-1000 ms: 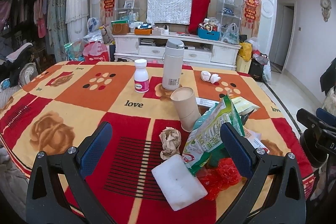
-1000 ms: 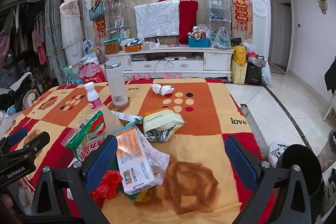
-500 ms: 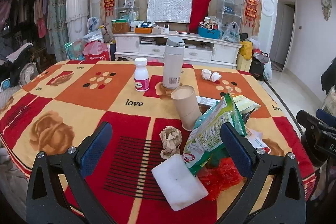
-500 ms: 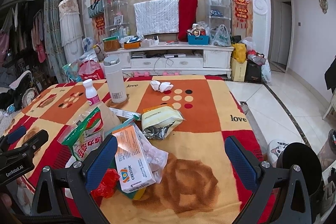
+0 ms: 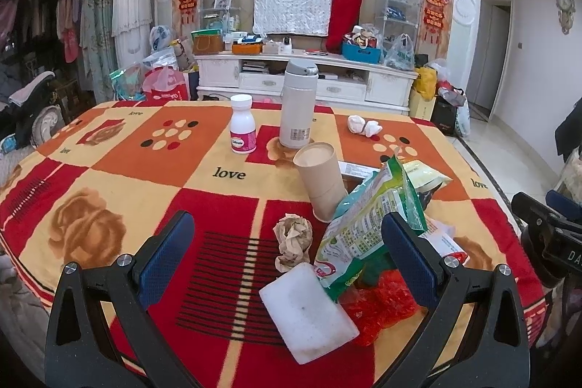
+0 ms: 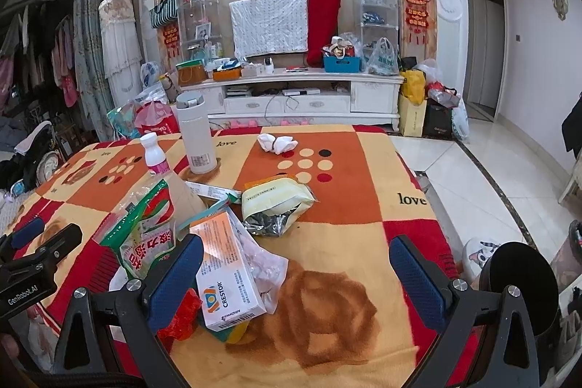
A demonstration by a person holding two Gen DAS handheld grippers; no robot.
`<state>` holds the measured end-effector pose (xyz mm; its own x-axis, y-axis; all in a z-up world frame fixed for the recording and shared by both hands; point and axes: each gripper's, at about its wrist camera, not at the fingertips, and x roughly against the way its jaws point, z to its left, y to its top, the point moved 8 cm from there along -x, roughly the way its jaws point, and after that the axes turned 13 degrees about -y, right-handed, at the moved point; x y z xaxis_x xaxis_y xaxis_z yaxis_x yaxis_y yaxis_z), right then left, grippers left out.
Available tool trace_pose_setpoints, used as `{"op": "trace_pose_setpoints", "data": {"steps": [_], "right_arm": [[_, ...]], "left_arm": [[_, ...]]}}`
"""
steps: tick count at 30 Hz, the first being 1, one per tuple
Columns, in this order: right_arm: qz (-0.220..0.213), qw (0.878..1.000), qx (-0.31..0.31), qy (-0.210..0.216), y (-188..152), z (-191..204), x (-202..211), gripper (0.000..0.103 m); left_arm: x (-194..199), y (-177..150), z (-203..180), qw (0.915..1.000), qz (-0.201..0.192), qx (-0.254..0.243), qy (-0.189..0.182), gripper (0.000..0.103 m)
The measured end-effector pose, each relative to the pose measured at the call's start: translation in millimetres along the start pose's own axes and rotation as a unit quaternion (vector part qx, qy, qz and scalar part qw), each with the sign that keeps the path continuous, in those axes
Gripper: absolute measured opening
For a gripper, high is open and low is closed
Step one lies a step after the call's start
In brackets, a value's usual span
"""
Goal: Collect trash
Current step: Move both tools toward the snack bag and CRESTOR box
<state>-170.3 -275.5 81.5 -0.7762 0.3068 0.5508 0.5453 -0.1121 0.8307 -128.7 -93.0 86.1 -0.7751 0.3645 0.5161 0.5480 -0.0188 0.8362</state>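
Trash lies heaped on the red and orange tablecloth (image 5: 120, 170). In the left wrist view a crumpled brown paper ball (image 5: 293, 240), a white foam block (image 5: 307, 310), a green snack bag (image 5: 371, 224), red plastic wrap (image 5: 382, 308) and a paper cup (image 5: 322, 180) sit between and beyond the fingers. My left gripper (image 5: 287, 253) stands open, holding nothing. In the right wrist view an orange-white Crestor box (image 6: 229, 271), a yellow pouch (image 6: 276, 202) and the green bag (image 6: 145, 228) lie near the left finger. My right gripper (image 6: 296, 271) is open and empty.
A white thermos (image 5: 298, 108) and a pink-labelled pill bottle (image 5: 242, 130) stand mid-table. White crumpled tissue (image 6: 276, 143) lies farther back. A black bin (image 6: 520, 282) stands on the floor right of the table. A white cabinet (image 6: 305, 97) lines the far wall.
Both views shift only slightly; the right gripper has edged a little closer to the trash pile. Nothing was grasped or moved.
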Motion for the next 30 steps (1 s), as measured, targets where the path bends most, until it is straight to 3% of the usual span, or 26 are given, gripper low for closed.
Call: {"op": "trace_pose_setpoints", "data": {"steps": [30], "right_arm": [[0.009, 1.0, 0.008, 0.0, -1, 2, -3, 0.101]], "left_arm": [[9, 0, -12, 0.9991, 0.007, 0.016, -0.038, 0.102]]}}
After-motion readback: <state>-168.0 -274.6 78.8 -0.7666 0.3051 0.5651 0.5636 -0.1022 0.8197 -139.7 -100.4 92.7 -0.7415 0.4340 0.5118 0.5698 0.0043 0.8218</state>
